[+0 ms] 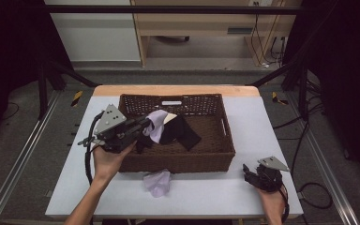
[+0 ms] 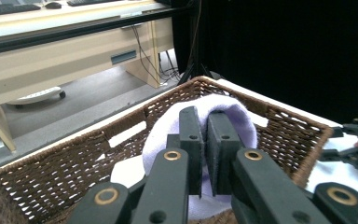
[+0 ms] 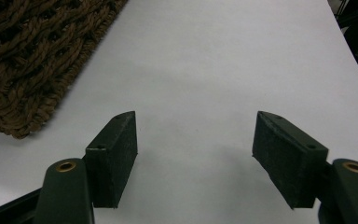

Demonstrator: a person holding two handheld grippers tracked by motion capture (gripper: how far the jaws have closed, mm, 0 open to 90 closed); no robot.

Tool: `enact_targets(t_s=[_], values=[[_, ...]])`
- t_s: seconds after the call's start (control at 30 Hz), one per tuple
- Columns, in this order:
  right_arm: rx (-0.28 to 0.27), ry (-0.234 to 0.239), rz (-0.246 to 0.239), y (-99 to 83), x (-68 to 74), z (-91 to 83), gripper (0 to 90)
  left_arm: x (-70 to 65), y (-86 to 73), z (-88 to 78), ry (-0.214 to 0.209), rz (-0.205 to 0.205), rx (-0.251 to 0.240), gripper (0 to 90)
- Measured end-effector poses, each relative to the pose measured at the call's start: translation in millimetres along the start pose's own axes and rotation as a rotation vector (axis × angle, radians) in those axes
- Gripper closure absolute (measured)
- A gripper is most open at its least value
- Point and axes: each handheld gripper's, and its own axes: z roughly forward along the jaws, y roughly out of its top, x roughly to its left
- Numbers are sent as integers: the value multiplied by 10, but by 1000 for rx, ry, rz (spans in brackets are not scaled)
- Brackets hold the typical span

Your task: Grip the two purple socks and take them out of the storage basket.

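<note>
Left gripper (image 2: 204, 154) over the near-left part of the basket (image 1: 225, 140), fingers (image 2: 189, 140) clenched on a lilac sock (image 2: 223, 116) that hangs above the dark socks (image 1: 180, 131) inside. Best to carry it well past the rim toward the middle, lower until the fabric settles, and only then release, so nothing drapes over the left wall. Right gripper (image 3: 196, 154) resting released on the tabletop (image 3: 214, 56) at near right, with a second lilac sock (image 1: 158, 182) waiting just in front of the basket.
</note>
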Motion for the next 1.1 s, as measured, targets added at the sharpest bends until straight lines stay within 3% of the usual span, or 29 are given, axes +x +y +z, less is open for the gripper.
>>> enact_targets(t_s=[0.33, 0.77, 1.1], values=[[0, -4, -4, 0, 7, 0, 313, -159, -156, -264, -34, 21, -12, 849], [1, -11, -14, -1, 14, 2, 313, -386, -389, -417, -98, 17, -5, 850], [3, -14, -12, -3, 20, -4, 313, -511, -691, -416, -137, 8, 76, 850]])
